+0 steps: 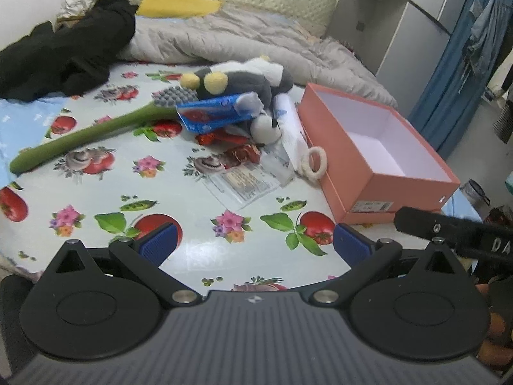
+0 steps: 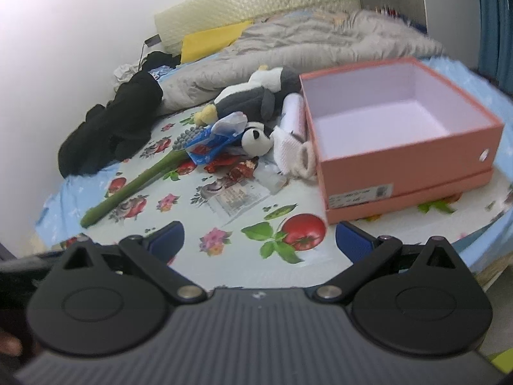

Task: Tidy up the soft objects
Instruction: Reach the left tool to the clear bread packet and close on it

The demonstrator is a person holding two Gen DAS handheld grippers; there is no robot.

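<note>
Soft toys heaped beside an open box

Centrally, the soft pile sat mid-bed on the fruit-print cloth: a grey-and-white plush [image 1: 243, 77] lay over a panda toy [image 1: 265, 125] and a blue packet [image 1: 213, 112], with a green plush toothbrush [image 1: 80, 134] stretching toward the bed's left edge. Just beside them, a pink box [image 1: 378, 147] stood open near the right edge. Both the left gripper [image 1: 255, 247] and right gripper [image 2: 259, 240] hovered over the near edge, jaws spread wide, holding nothing.

Bright, even indoor light with soft shadows; fisheye-bent edges, right wrist view slightly blurred.
</note>
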